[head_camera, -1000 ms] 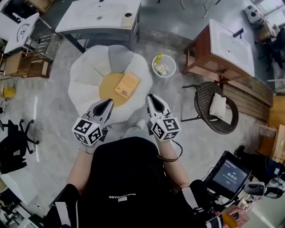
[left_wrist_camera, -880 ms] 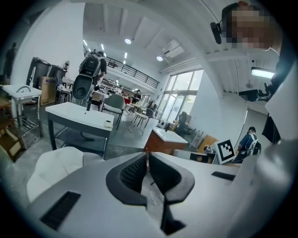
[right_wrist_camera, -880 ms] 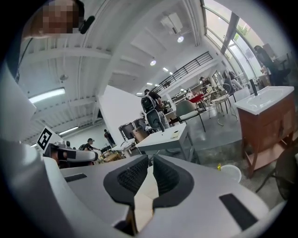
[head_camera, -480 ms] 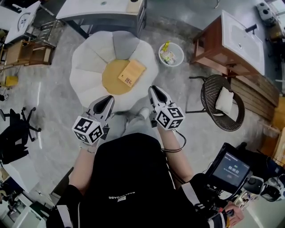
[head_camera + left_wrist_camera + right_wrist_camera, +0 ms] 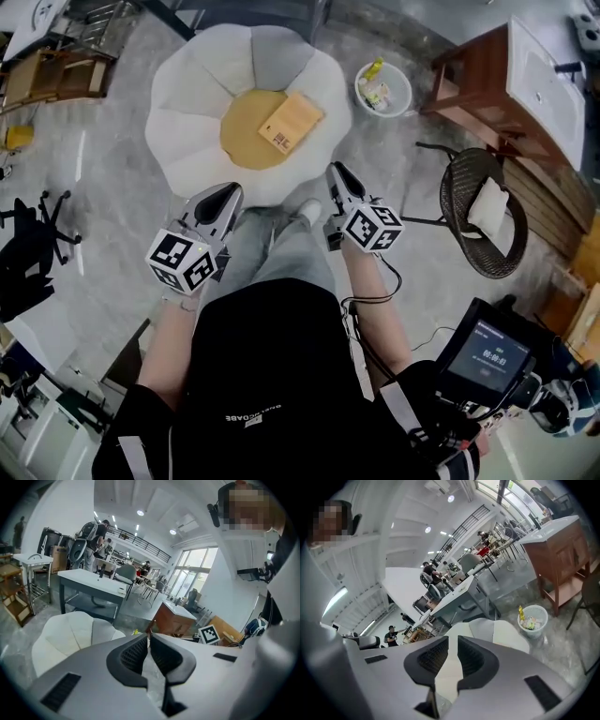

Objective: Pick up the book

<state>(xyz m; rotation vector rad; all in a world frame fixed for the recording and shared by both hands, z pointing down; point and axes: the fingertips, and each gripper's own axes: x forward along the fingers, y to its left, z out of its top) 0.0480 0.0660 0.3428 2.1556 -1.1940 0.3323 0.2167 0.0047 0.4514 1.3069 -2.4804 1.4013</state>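
The book (image 5: 292, 122) is a flat tan volume with a barcode label. It lies on the yellow centre of a white flower-shaped seat (image 5: 187, 141). My left gripper (image 5: 228, 194) hovers short of the seat's near rim, jaws together and empty. My right gripper (image 5: 335, 171) is at the seat's near right rim, also shut with nothing in it. Both point toward the seat and are well clear of the book. In the left gripper view the left gripper (image 5: 149, 637) shows its pads nearly touching, with the seat (image 5: 70, 634) behind. The right gripper (image 5: 453, 639) looks over the seat (image 5: 506, 634).
A white waste basket (image 5: 382, 89) stands right of the seat. A dark wicker chair (image 5: 483, 225) with a white cushion and a wooden washstand (image 5: 525, 84) are further right. A black office chair (image 5: 28, 253) is at left. A grey table (image 5: 89, 581) stands beyond the seat.
Both grippers have sunk lower, the right one rolling a little. The head view has tilted, so the seat and book sit higher in the frame. The jaws stayed shut.
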